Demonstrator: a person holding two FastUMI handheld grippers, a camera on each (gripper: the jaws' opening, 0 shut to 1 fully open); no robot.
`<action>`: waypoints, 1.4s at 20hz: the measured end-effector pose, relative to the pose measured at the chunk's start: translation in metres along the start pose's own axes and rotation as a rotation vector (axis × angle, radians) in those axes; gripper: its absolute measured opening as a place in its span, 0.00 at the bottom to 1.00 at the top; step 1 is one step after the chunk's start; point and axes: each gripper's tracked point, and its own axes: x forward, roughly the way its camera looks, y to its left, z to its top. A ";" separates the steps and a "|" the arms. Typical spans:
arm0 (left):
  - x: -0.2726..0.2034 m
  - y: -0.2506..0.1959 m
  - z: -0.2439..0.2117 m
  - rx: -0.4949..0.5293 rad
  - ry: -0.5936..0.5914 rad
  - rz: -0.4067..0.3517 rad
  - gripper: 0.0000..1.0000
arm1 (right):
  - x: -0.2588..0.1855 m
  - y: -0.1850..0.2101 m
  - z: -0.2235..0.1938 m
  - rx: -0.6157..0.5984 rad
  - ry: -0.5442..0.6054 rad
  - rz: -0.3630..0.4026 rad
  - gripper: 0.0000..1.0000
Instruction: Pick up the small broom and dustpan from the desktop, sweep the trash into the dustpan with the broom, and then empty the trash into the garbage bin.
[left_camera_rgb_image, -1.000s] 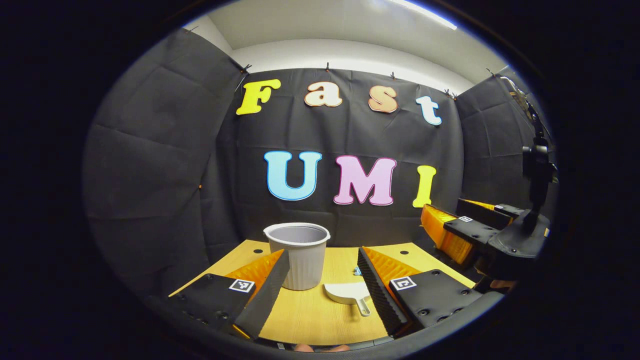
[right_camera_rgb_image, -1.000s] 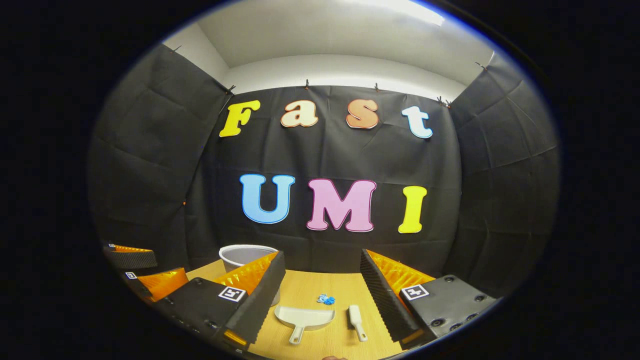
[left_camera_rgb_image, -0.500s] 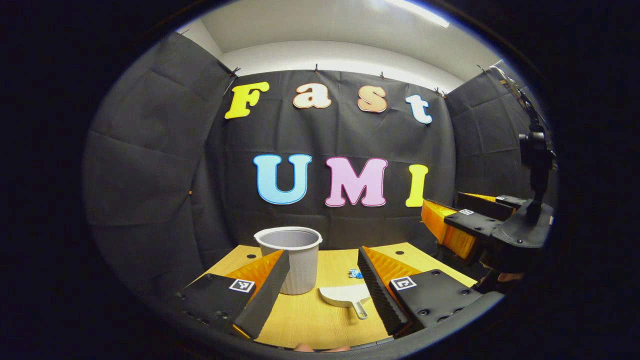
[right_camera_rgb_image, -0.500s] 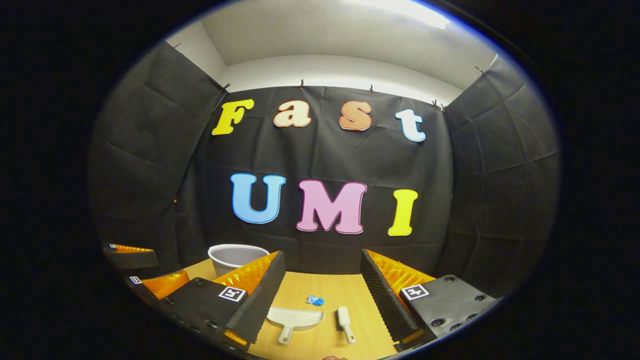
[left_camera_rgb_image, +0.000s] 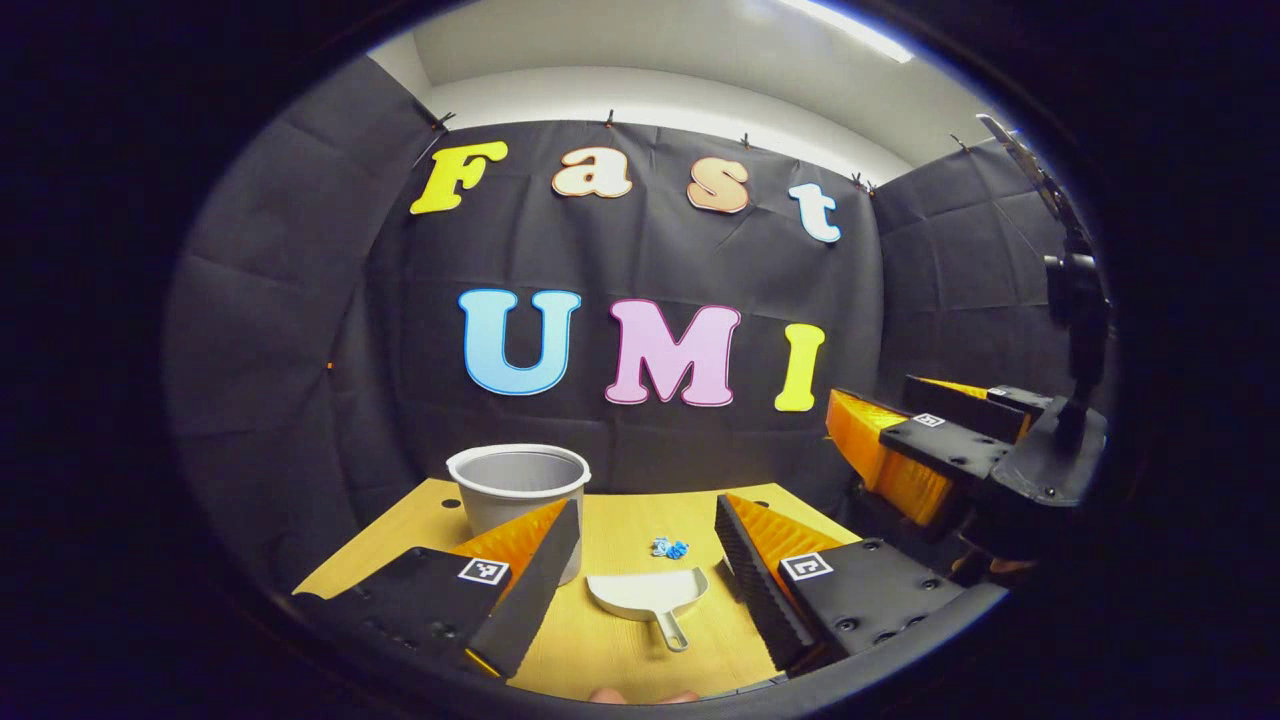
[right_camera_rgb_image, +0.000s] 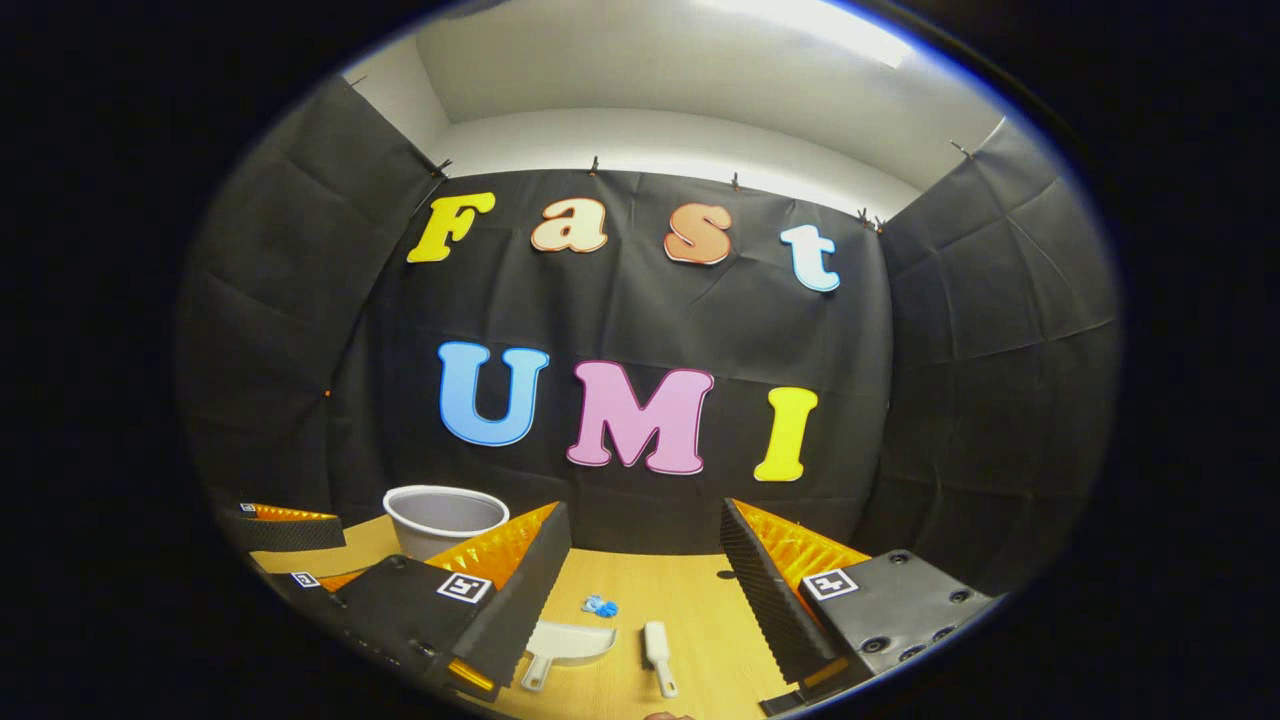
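Observation:
A white dustpan (left_camera_rgb_image: 648, 596) lies on the wooden desktop (left_camera_rgb_image: 400, 520), handle toward me, between the fingers of my left gripper (left_camera_rgb_image: 640, 555), which stands open above the near edge. Beyond the pan lies a small blue scrap of trash (left_camera_rgb_image: 668, 547). A grey garbage bin (left_camera_rgb_image: 518, 490) stands at the left, partly behind the left finger. In the right gripper view the small white broom (right_camera_rgb_image: 657, 655) lies to the right of the dustpan (right_camera_rgb_image: 565, 645), with the blue trash (right_camera_rgb_image: 599, 605) behind and the bin (right_camera_rgb_image: 445, 518) at left. My right gripper (right_camera_rgb_image: 640, 575) is open above them.
The right gripper with its camera mast (left_camera_rgb_image: 1000, 450) hangs at the right edge of the left gripper view. One finger of the left gripper (right_camera_rgb_image: 285, 520) pokes in at the far left of the right gripper view. Black cloth walls close the desk's back and sides.
Both views have swung right, so bin, dustpan, trash and broom shifted left in frame. The dustpan now sits centred between the left gripper's fingers. Both grippers stay open.

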 end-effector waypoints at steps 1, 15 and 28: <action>0.007 0.000 -0.001 0.009 0.005 0.006 0.81 | 0.006 -0.003 -0.001 0.008 0.000 -0.001 0.96; 0.130 -0.027 -0.093 -0.100 0.432 0.043 0.81 | 0.093 -0.040 -0.010 0.022 -0.021 0.031 0.96; 0.186 -0.056 -0.279 -0.219 1.245 0.077 0.84 | 0.107 -0.080 -0.149 -0.101 0.220 0.125 0.97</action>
